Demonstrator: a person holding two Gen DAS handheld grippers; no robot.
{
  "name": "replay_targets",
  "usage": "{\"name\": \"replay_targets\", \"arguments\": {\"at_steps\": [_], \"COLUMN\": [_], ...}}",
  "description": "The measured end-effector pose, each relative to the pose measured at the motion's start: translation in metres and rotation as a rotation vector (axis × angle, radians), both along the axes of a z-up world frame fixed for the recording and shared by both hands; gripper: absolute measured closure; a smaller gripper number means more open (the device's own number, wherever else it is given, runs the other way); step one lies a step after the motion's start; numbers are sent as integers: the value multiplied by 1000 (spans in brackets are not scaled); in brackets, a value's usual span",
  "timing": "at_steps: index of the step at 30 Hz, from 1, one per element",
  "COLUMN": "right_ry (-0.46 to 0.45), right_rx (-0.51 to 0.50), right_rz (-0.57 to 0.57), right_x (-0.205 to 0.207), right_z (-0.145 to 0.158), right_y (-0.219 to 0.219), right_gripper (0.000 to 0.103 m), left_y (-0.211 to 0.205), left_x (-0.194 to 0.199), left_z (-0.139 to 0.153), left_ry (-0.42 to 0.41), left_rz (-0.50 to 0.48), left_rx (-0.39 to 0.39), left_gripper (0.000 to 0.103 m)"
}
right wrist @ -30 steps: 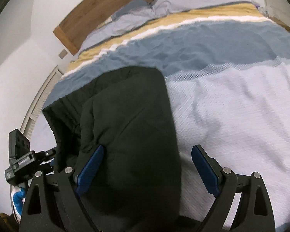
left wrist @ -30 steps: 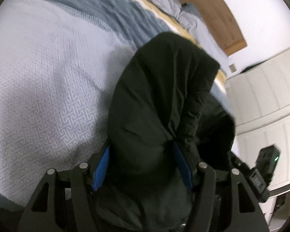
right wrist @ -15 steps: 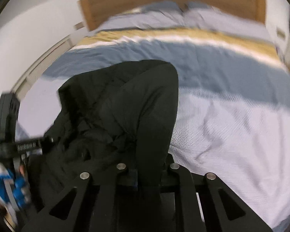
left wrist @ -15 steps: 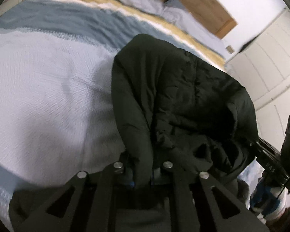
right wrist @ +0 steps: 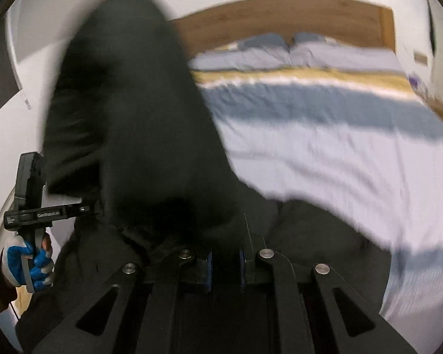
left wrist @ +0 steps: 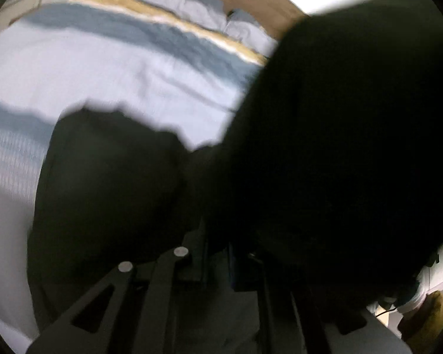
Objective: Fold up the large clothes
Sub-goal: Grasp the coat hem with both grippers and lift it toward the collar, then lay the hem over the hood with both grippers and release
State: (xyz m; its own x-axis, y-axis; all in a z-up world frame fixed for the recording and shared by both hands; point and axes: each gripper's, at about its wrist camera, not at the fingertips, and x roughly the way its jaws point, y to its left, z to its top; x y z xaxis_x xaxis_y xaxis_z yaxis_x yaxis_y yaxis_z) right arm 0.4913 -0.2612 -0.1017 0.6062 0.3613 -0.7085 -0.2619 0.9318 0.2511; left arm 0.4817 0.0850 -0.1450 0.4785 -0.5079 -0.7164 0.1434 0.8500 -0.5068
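A large black padded jacket (left wrist: pixel 325 147) fills the right half of the blurred left wrist view, lifted off the bed and bulging toward the camera. My left gripper (left wrist: pixel 217 253) is shut on its fabric, the blue pads nearly hidden in the cloth. In the right wrist view the same jacket (right wrist: pixel 127 112) rises as a tall dark fold at the left, and my right gripper (right wrist: pixel 226 261) is shut on its edge, thin blue pad edges showing either side of the pinched cloth. More of the jacket lies below the fingers in both views.
The bed (right wrist: pixel 325 135) carries a pale duvet with blue and yellow stripes, pillows (right wrist: pixel 280 50) and a wooden headboard (right wrist: pixel 280 17) behind. A gloved hand holding the other gripper's handle (right wrist: pixel 29 206) shows at the left of the right wrist view. White wardrobe doors (left wrist: pixel 440 262) stand beside the bed.
Both grippers went from open around the jacket to shut on it, then pulled back and up. The jacket has lifted off the bed and swung up in front of both cameras.
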Motion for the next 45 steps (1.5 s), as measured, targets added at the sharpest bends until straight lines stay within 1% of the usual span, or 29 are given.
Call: {"name": "replay_targets", "arguments": {"at_steps": [2,4,7,9,12,13,15,17,18,19,20,21,22,23,24,25,27,28,31,33,34,36,37,38,39,41,44,45], "right_ry": [45,74,113,123,142,144,147,136,130,119,97,84,65,44,25,17,6,7,26,46,51,73,91,104,115,146,149,147], "right_rx": [30,41,49,28,9,0,-11,-16,-15,-13,-7,-4,1,5,10,10,8,8,7,5,2,-26,-55,-72,-83,-101,-109,-110], "right_rz": [-40,-79,-110,-111,-121,-123,-126,-135,-139,-142,-137,-133,-125,-113,-96,-86,-48,-33,9,28,37,61,67,68,68,63,67,71], "right_x": [-6,-11,-24,-32,-43,-46,-50,-62,-69,-73,-73,-73,-70,-65,-59,-46,-28,-20,8,27,29,34,36,31,24,18,3,-1], "right_z": [-20,-36,-47,-46,-38,-34,-28,-13,-7,3,17,26,37,49,60,63,74,74,70,60,57,40,27,17,8,-17,-48,-53], "right_y": [-10,-20,-29,-32,-41,-44,-46,-51,-54,-60,-62,-63,-61,-57,-51,-44,-28,-20,6,23,27,43,49,51,51,49,42,40], "right_gripper": [89,84,82,81,70,67,61,57,55,53,51,45,39,38,36,35,31,29,29,29,29,29,29,29,29,29,28,28], "left_y": [2,6,15,22,36,41,54,59,62,63,70,75,71,64,53,41,15,-1,-37,-55,-64,-75,-78,-81,-80,-80,-75,-76], "left_x": [-13,-29,-49,-60,-74,-79,-85,-95,-88,-88,-93,-91,-84,-75,-65,-53,-27,-14,13,16,16,15,13,10,4,-5,-14,-16], "left_z": [-10,-18,-16,-10,1,8,22,45,52,67,78,90,99,111,116,124,127,126,116,108,99,81,69,53,45,19,-5,-9], "left_ry": [33,61,84,96,116,119,120,104,92,69,50,36,15,-15,-29,-46,-55,-57,-50,-42,-35,-26,-18,-7,-6,-15,-29,-34], "left_rz": [5,13,24,32,51,58,72,98,103,107,109,110,109,107,102,85,59,42,-2,-32,-45,-52,-53,-54,-55,-61,-60,-60], "left_rx": [4,20,29,37,60,71,82,99,106,114,111,107,100,98,98,96,94,96,106,122,140,190,209,232,246,268,234,235], "left_gripper": [94,94,94,94,94,93,93,93,93,92,84,77,61,52,52,52,52,52,52,52,52,51,52,52,52,51,52,52]}}
